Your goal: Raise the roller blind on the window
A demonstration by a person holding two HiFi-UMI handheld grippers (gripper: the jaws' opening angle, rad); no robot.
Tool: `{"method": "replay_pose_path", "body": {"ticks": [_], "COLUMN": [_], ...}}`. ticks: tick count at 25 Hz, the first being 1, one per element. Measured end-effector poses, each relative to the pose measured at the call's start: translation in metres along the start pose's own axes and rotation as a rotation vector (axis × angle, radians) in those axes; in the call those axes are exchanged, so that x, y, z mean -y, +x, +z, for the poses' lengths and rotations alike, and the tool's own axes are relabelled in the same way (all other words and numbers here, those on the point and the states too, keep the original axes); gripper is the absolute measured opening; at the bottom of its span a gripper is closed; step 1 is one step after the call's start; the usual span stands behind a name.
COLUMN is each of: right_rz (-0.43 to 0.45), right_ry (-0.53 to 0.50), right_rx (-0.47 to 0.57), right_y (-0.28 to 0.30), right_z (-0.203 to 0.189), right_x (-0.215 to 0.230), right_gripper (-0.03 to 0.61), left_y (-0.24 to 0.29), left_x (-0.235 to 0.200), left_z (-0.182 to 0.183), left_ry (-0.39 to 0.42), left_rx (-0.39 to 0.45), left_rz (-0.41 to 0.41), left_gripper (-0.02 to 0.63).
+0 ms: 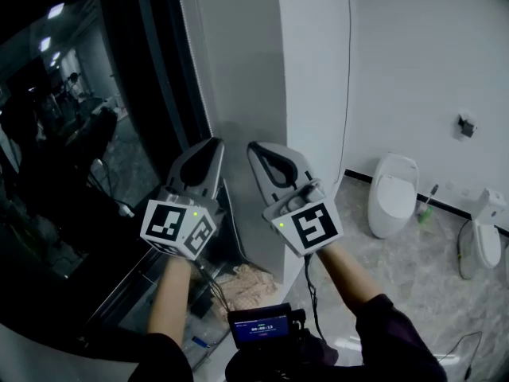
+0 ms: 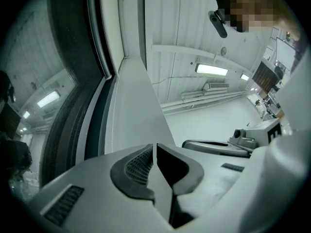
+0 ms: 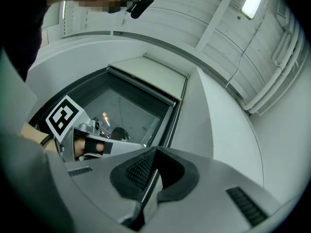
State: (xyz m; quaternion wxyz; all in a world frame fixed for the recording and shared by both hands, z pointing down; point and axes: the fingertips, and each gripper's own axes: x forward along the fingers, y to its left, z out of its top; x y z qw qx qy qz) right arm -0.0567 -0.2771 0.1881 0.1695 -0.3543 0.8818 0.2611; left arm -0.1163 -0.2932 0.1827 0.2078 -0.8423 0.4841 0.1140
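Closest to the person's chest sits a small camera unit with a lit blue screen. Both bare forearms reach up from beside it.

The left tool and the right tool are held side by side, near each other but apart, both tilted upward at the window's edge. Each carries its marker cube, the left cube and the right cube, just above the wrist.

In the right gripper view the right tool is clenched on the white bead chain. The chain runs up out of the pads and on along the window frame. In the left gripper view the left tool has its jaws drawn together, with only a thin slit between the pads. Whether the chain passes through them I cannot tell.

Just past the tools stands the dark window, whose glass reflects ceiling lights. To its right is the dark frame, and beyond that a white wall.

The roller blind shows only in the right gripper view. It is a pale band high at the window's head with a rail under it, and bare glass lies below.

On the floor at the window's foot lies a crumpled pale heap. Farther right, on the marbled floor, a white toilet stands against the far wall. A brush stands beside it, and a second white fixture is near the edge.
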Motion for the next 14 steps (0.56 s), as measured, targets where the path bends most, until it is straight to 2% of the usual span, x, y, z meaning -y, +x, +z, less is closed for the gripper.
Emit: {"method": "replay_pose_path", "body": {"ticks": [14], "right_rz": [0.005], "right_ry": [0.006], "right_rx": [0.010], "right_y": [0.0045], "right_z": [0.0009], "right_x": [-0.0027], "right_gripper": [0.008], "left_y": [-0.0060], "left_x": [-0.0053], "left_z": [-0.0057], "left_ry": [-0.007], "left_rx": [-0.005], "left_rz": [0.012], "left_gripper": [0.018]}}
